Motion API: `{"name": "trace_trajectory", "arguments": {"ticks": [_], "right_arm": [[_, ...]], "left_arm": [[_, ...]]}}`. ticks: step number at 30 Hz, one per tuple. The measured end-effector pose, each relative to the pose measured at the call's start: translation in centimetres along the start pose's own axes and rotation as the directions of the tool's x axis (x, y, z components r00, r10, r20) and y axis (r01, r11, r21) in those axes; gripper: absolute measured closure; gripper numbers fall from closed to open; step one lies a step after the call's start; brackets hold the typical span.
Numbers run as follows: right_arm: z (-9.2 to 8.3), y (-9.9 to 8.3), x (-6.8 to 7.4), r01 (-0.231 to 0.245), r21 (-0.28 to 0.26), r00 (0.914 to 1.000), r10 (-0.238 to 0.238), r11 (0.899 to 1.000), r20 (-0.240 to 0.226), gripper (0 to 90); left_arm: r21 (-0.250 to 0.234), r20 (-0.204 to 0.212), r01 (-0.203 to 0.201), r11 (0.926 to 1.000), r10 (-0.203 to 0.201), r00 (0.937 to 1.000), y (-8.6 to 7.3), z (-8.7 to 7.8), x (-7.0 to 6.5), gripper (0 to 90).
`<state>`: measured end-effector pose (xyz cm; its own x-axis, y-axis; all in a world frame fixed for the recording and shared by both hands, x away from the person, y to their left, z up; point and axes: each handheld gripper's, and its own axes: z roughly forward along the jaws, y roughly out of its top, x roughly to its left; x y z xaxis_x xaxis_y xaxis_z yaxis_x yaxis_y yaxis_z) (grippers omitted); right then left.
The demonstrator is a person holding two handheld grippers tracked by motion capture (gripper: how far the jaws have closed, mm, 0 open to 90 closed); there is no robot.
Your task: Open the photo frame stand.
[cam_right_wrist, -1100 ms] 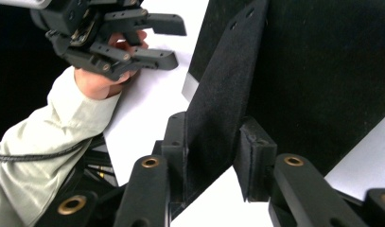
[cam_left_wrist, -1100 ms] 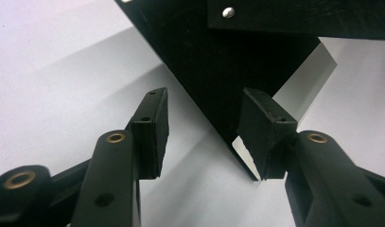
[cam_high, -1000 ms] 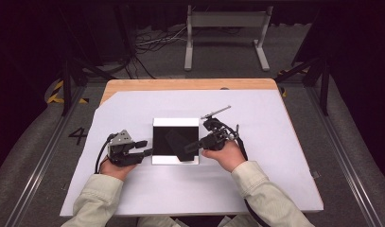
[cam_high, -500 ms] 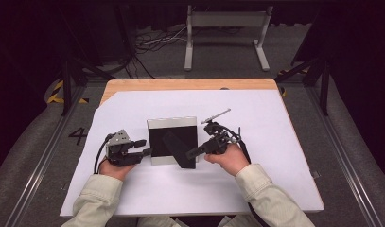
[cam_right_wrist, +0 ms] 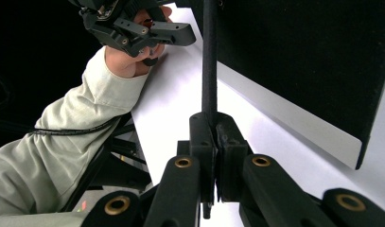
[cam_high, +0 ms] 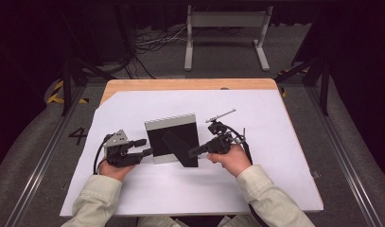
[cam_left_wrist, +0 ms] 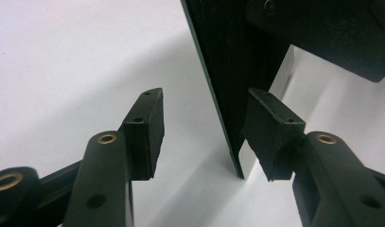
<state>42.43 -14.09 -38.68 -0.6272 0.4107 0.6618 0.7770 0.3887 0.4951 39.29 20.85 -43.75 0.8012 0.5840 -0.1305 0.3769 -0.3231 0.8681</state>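
Observation:
A picture frame (cam_high: 171,135) with a black back and a silver rim stands tilted on the white sheet, back toward me. Its black stand leg (cam_high: 180,152) sticks out toward the right gripper (cam_high: 192,152), which is shut on the leg's end. In the right gripper view the thin leg (cam_right_wrist: 209,56) rises from the pinched jaws (cam_right_wrist: 214,142), beside the frame's back (cam_right_wrist: 299,56). The left gripper (cam_high: 146,147) is open at the frame's left edge. In the left gripper view that edge (cam_left_wrist: 228,71) stands between the two spread pads (cam_left_wrist: 150,123), nearer the right one.
A white sheet (cam_high: 256,179) covers most of the wooden table (cam_high: 180,85). A grey metal stand (cam_high: 225,19) and cables lie on the floor beyond the far edge. Rails run along the floor on both sides.
The frame has gone from lying flat to propped up and tilted, with its stand leg swung out. The right gripper moved left and toward me with the leg. The left gripper stayed nearly still.

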Motion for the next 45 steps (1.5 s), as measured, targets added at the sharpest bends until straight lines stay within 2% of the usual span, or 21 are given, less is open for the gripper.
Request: {"name": "trace_trajectory", "arguments": {"ticks": [8, 12, 14, 15, 19, 21, 27, 30, 32, 39, 42, 45], "right_arm": [[-1.2, -0.3, 0.5, 0.054, -0.055, 0.9982, -0.052, 0.997, 0.030, 87.4], [-2.0, -0.4, 0.8, 0.112, -0.084, 0.9916, -0.106, 0.990, 0.073, 87.3], [-2.3, -0.6, 0.9, 0.135, -0.090, 0.9865, -0.125, 0.987, 0.105, 87.3], [-2.3, -0.6, 0.9, 0.135, -0.090, 0.9865, -0.125, 0.987, 0.105, 87.3], [-3.0, -1.1, 0.5, 0.167, -0.098, 0.9738, -0.148, 0.981, 0.172, 87.4], [-3.2, -1.4, 0.4, 0.200, -0.094, 0.9611, -0.177, 0.975, 0.212, 87.3], [-3.8, -2.1, -0.3, 0.235, -0.094, 0.9507, -0.208, 0.968, 0.230, 87.3], [-3.9, -2.4, -0.4, 0.260, -0.082, 0.9414, -0.234, 0.962, 0.243, 87.1], [-4.1, -2.7, -0.4, 0.285, -0.072, 0.9301, -0.257, 0.956, 0.262, 87.0], [-4.4, -3.5, -0.8, 0.335, -0.027, 0.9039, -0.313, 0.942, 0.292, 86.1], [-4.3, -3.9, -0.8, 0.365, 0.000, 0.8860, -0.347, 0.931, 0.308, 86.0], [-4.2, -4.1, -0.8, 0.382, 0.022, 0.8743, -0.370, 0.924, 0.315, 86.0]], "left_arm": [[0.007, -0.006, 0.006, 1.0000, -0.006, 1.0000, 0.0, 0.1, 0.0, 49.3], [0.012, -0.008, 0.011, 0.9999, -0.011, 0.9999, 0.0, 0.1, 0.1, 49.3], [0.013, -0.010, 0.009, 0.9999, -0.008, 0.9999, 0.0, 0.1, 0.1, 49.3], [0.013, -0.010, 0.009, 0.9999, -0.008, 0.9999, 0.0, 0.1, 0.1, 49.3], [0.016, -0.015, 0.009, 0.9998, -0.009, 0.9999, 0.0, 0.2, 0.0, 49.4], [0.026, -0.017, 0.009, 0.9996, -0.008, 0.9998, 0.0, 0.3, 0.0, 49.4], [0.033, -0.023, 0.000, 0.9995, 0.001, 0.9997, 0.0, 0.3, 0.0, 49.5], [0.031, -0.020, 0.006, 0.9995, -0.005, 0.9998, 0.0, 0.4, 0.0, 49.5], [0.032, -0.020, 0.005, 0.9995, -0.005, 0.9998, -0.1, 0.4, 0.0, 49.5], [0.037, -0.025, 0.003, 0.9993, -0.002, 0.9997, -0.1, 0.4, 0.0, 49.6], [0.038, -0.024, 0.007, 0.9992, -0.006, 0.9997, -0.1, 0.5, -0.1, 49.7], [0.040, -0.019, 0.007, 0.9992, -0.007, 0.9998, -0.1, 0.5, -0.1, 49.7]]}}
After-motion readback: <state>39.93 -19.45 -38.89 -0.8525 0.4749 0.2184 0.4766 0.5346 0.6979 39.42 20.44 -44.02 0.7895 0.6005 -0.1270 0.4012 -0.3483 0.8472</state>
